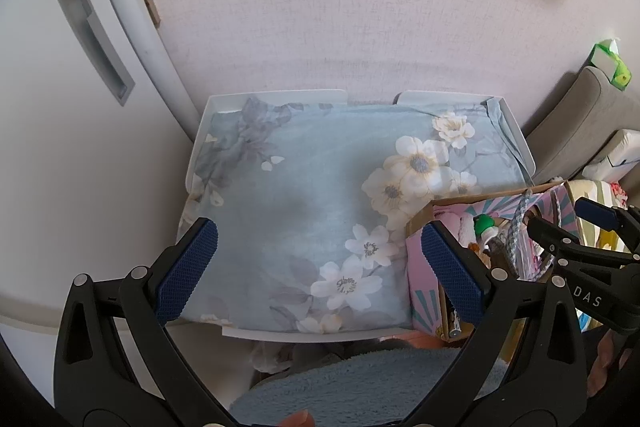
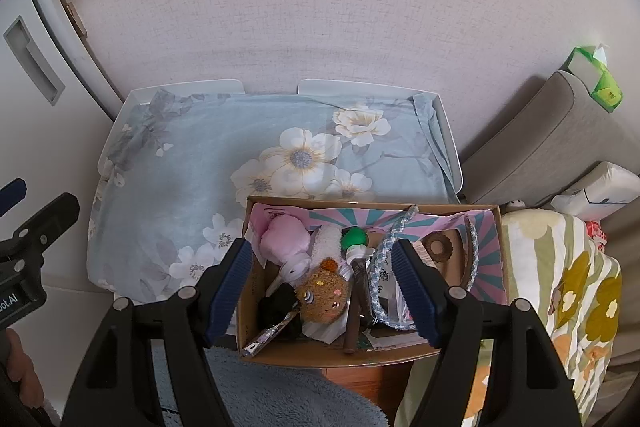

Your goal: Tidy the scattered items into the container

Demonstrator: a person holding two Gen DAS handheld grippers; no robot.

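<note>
Both grippers released, nothing between the pads. Left gripper (image 1: 320, 267) hangs over the pale-blue floral cloth (image 1: 304, 195) covering the white tray (image 1: 516, 135); cloth surface bare. Right gripper (image 2: 322, 291) hangs over the open cardboard box with pink-and-teal sunburst lining (image 2: 502, 239), which sits at the tray's near right corner. Box holds the items: pink plush toy (image 2: 282, 239), brown fuzzy bear toy (image 2: 324, 293), green-capped white toy (image 2: 354, 241), blue-white braided rope (image 2: 384, 255), brown stick (image 2: 356, 311), brown ring (image 2: 436, 247). Grey-blue fleece (image 2: 276, 391) lies below, nearest the camera.
</note>
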